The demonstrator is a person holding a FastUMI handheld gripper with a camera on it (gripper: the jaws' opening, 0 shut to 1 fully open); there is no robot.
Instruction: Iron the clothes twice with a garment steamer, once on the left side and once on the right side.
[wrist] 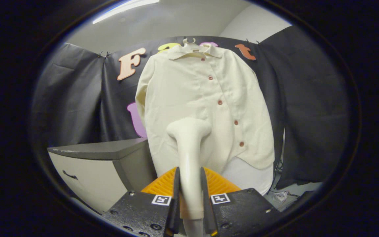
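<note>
Gripper fingers clamp the handle of a cream plastic garment steamer, head raised before lower left front of a cream buttoned shirt on a hanger; grey-topped cabinet beside

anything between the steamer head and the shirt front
Nothing visible does. The gripper is shut on the garment steamer, whose head rises just ahead of the fingers, straight before the hanging shirt. The grey cabinet stands off to the side.
</note>
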